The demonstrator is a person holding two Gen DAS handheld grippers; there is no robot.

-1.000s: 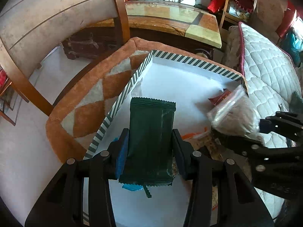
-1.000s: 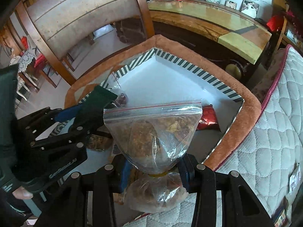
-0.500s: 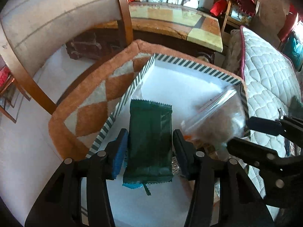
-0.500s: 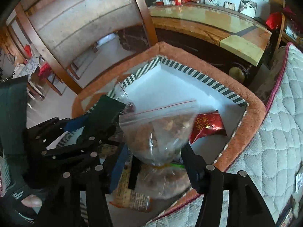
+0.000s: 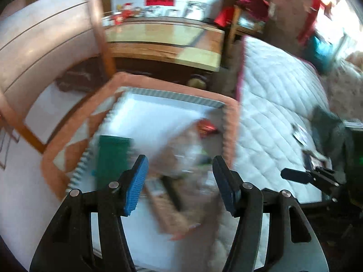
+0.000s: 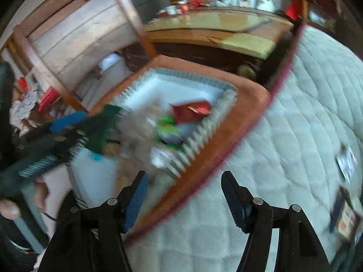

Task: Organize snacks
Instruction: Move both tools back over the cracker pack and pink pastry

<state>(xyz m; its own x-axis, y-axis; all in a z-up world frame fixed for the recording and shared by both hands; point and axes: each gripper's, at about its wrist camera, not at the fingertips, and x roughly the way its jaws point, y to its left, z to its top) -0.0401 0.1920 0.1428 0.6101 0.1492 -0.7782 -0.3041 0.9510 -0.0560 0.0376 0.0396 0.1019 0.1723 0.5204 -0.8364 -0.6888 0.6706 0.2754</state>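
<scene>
Both views are motion-blurred. A white box with a striped rim (image 5: 172,95) (image 6: 197,79) sits on an orange cushion. In it lie a dark green snack packet (image 5: 112,156) (image 6: 102,129) at the left edge, a clear zip bag of brown snacks (image 5: 181,154) (image 6: 138,122), a red packet (image 5: 205,124) (image 6: 192,110) and a green-blue packet (image 6: 169,129). My left gripper (image 5: 179,179) is open and empty above the box's near part. My right gripper (image 6: 185,195) is open and empty over the cushion's edge and mattress; it also shows in the left wrist view (image 5: 304,176).
A white quilted mattress (image 5: 279,113) (image 6: 295,136) lies right of the box, with small packets (image 6: 344,215) on it. A wooden chair (image 5: 45,52) stands to the left and a marble-topped table (image 5: 168,36) behind. The orange cushion (image 5: 68,149) surrounds the box.
Both grippers have opened and let go: the green packet and the zip bag now lie in the box. Both grippers have pulled back and swung right.
</scene>
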